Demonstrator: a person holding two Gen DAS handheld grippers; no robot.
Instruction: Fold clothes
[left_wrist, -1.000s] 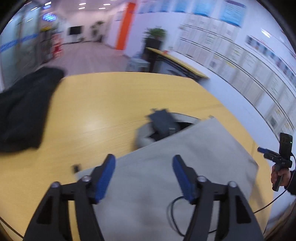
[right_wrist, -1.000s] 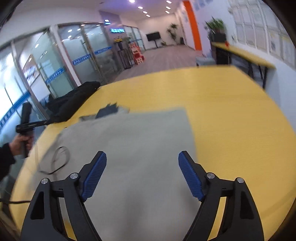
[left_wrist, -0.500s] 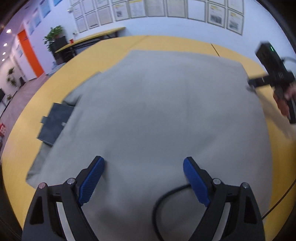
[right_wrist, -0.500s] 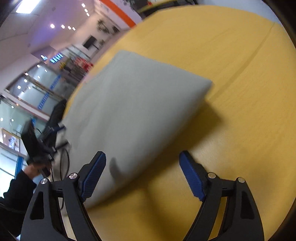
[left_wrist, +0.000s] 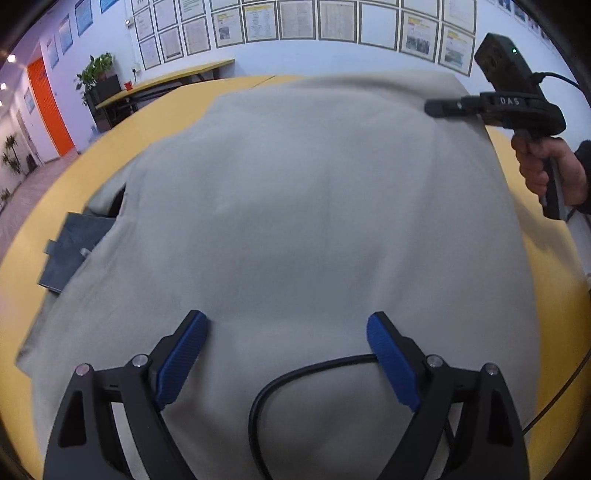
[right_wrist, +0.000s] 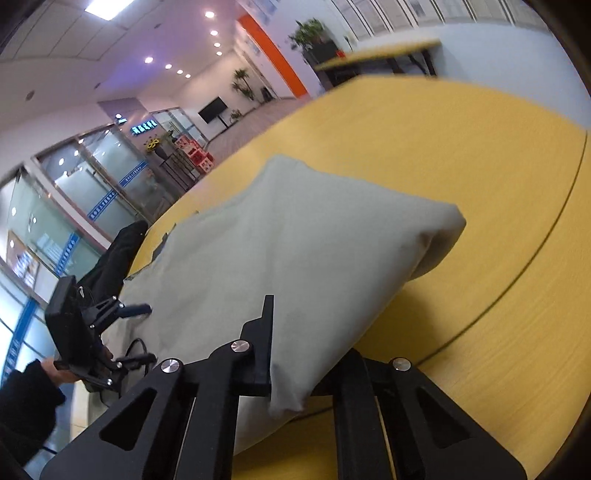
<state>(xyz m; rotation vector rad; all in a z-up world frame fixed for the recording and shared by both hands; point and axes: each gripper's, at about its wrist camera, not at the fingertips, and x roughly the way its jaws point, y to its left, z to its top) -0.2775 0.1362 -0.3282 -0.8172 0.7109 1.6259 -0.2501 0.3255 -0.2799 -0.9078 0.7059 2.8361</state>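
Note:
A large grey garment (left_wrist: 303, 206) lies spread on the yellow table (left_wrist: 33, 373). My left gripper (left_wrist: 286, 354) hovers over its near part, open and empty, blue pads wide apart. In the right wrist view the same grey garment (right_wrist: 295, 243) has its near edge lifted off the table (right_wrist: 461, 155). My right gripper (right_wrist: 306, 354) is shut on that edge; the cloth hangs pinched between the black fingers. The right gripper also shows in the left wrist view (left_wrist: 517, 107), held by a hand at the garment's far right corner.
A dark blue folded cloth (left_wrist: 70, 251) sticks out from under the grey garment at the left. A black cable (left_wrist: 306, 373) lies on the garment. A dark garment (right_wrist: 118, 254) lies at the table's far left edge. The left gripper and hand (right_wrist: 81, 332) show left.
My right gripper has closed on the grey garment's edge and lifted it. My left gripper stays open above the cloth, with little movement in the last half second.

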